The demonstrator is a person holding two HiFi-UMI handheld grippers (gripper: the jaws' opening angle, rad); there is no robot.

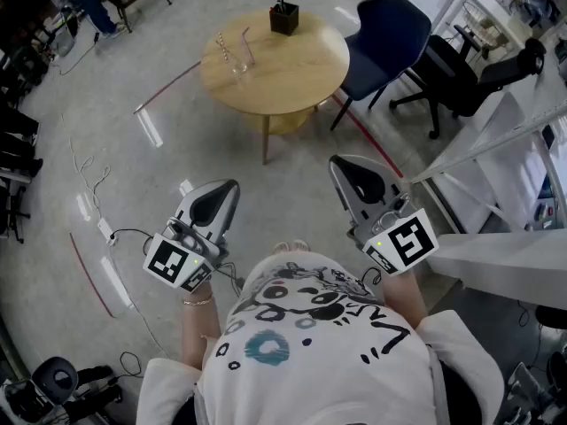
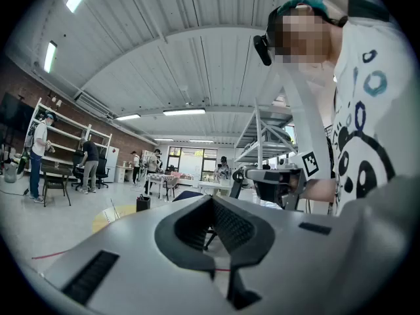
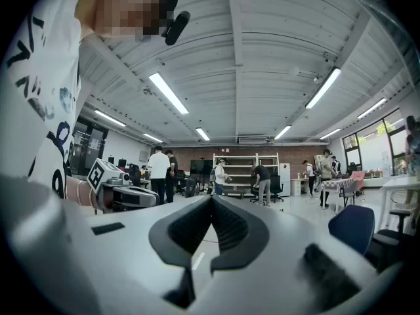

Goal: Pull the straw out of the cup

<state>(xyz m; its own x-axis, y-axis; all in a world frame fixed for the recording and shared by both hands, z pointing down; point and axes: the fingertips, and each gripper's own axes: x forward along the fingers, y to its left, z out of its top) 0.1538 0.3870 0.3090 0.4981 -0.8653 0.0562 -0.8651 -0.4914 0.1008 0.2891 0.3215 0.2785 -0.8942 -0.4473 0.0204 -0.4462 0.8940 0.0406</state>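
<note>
Head view shows me both claws held close to the body, well apart from the round wooden table (image 1: 292,82) at my 12 o'clock. The clear cup (image 1: 237,64) stands on the table's 9 o'clock side with the straw (image 1: 247,46) leaning in it. A black pen holder (image 1: 284,18) sits at the table's 12 o'clock edge, and a navy chair (image 1: 387,35) stands at its 3 o'clock. The left gripper (image 1: 215,204) points toward 1 o'clock and the right gripper (image 1: 357,179) toward 11 o'clock.

Left gripper view: I see the left gripper (image 2: 213,201) with its jaw tips brought together and nothing between them, only the hollow of the dark pads. The right gripper (image 2: 272,179) hangs at 2 o'clock. The table (image 2: 102,220) shows small at 9 o'clock with the pen holder (image 2: 142,203) on it; the cup is too small for me to make out clearly.

Right gripper view: the right gripper (image 3: 211,202) also has its tips meeting, empty. The left gripper (image 3: 121,194) sits at 9 o'clock and the navy chair (image 3: 354,231) at 3 o'clock.
</note>
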